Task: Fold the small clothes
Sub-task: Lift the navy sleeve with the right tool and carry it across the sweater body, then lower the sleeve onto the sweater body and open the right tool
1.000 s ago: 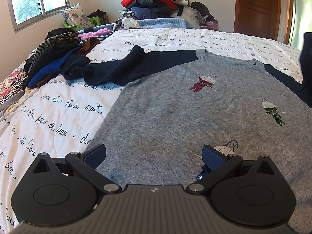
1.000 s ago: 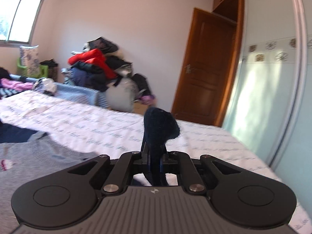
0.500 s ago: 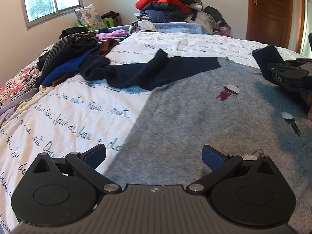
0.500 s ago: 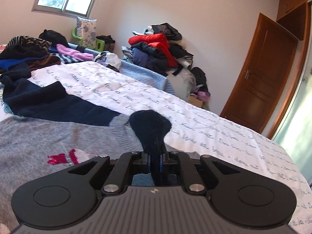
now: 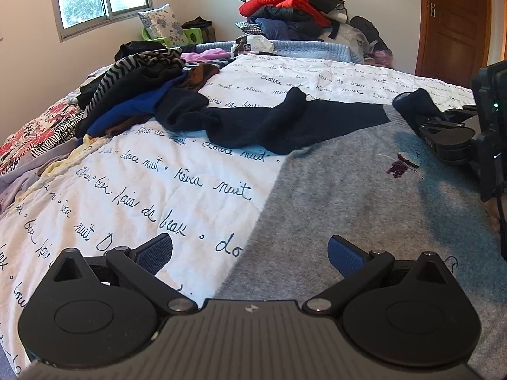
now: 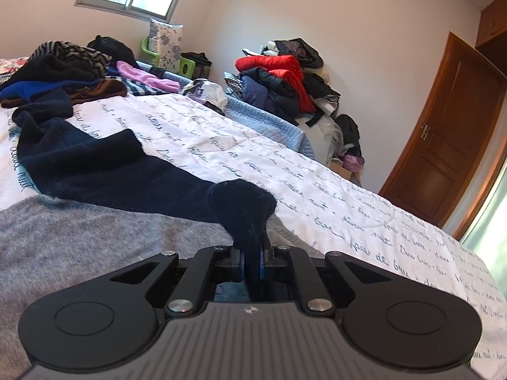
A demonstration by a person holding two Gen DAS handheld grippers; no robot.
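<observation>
Right gripper is pinching the fuzzy navy knit sleeve of the grey wool sweater; left gripper is hovering spread at six o'clock.

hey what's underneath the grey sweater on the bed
The grey sweater lies flat on the white quilt with handwriting print, which shows all around it. Whatever sits directly beneath its body is covered. The right claw pinches one navy sleeve above it.
</observation>
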